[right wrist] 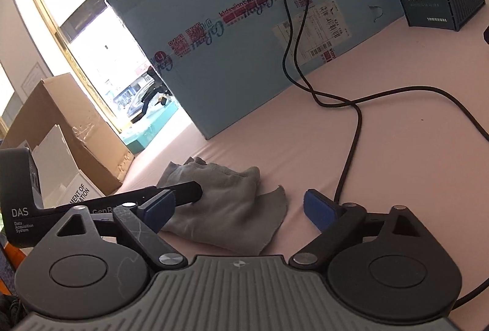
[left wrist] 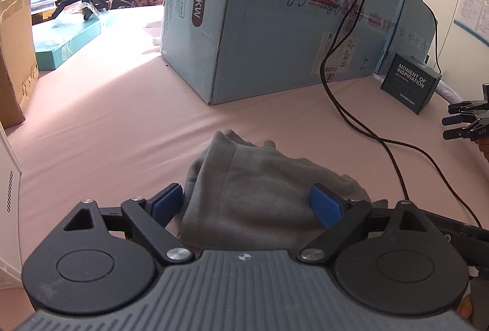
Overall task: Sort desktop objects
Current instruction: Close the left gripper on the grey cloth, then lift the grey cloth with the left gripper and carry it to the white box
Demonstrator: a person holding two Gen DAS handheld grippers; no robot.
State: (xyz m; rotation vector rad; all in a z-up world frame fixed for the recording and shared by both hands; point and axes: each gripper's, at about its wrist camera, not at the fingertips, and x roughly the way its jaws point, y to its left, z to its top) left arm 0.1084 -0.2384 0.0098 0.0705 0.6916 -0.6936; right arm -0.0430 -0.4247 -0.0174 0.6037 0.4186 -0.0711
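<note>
Grey cloth [left wrist: 259, 193] between spread pads of low, level left tool [left wrist: 249, 202]

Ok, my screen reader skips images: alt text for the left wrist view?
The open left hand-held gripper straddles a crumpled grey cloth on a pink tabletop. Behind stands a large blue cardboard box.

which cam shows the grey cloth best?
Right wrist: the whole grey cloth lies in view, with its outline and loose flap, and only the left gripper crosses one edge. Left wrist shows the cloth closer, but its near edge is hidden behind that gripper's body.
</note>
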